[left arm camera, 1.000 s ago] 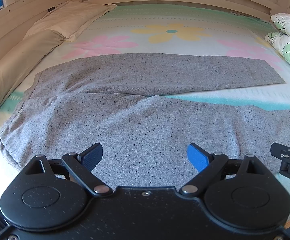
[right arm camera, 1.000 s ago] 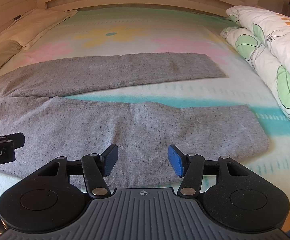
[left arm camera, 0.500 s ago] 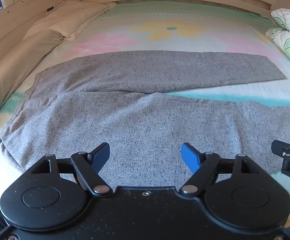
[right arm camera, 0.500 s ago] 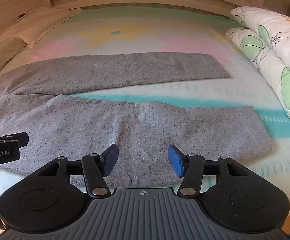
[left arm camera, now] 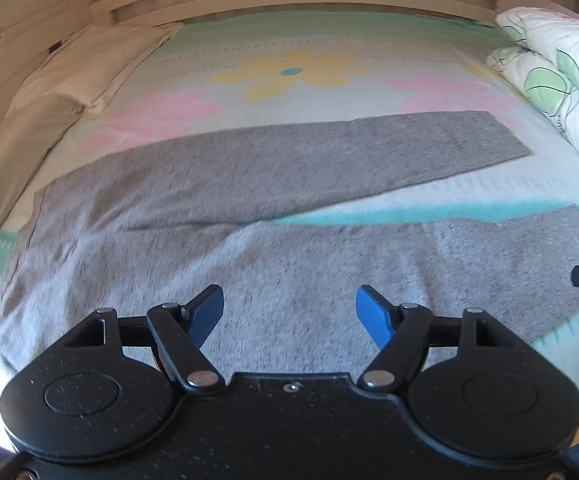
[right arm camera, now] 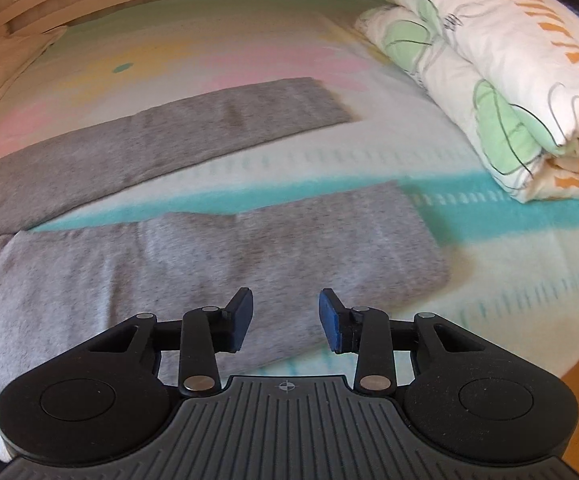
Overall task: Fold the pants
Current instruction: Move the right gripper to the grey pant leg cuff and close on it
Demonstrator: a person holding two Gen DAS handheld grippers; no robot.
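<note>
The grey pants are found spread flat on the flowered bed sheet, both legs extended toward the folded quilt. The left gripper and right gripper are held above the near leg, jaws apart and closing, nothing clamped.

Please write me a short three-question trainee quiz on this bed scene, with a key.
1. True or false: the grey pants lie spread with both legs apart.
2. What sits by the leg ends? A folded quilt; B a chair.
3. Fill in: neither the left gripper nor the right gripper grips ____.

Key: 1 true. 2 A. 3 anything; both jaws are closing above the cloth, pads not pressing it.
</note>
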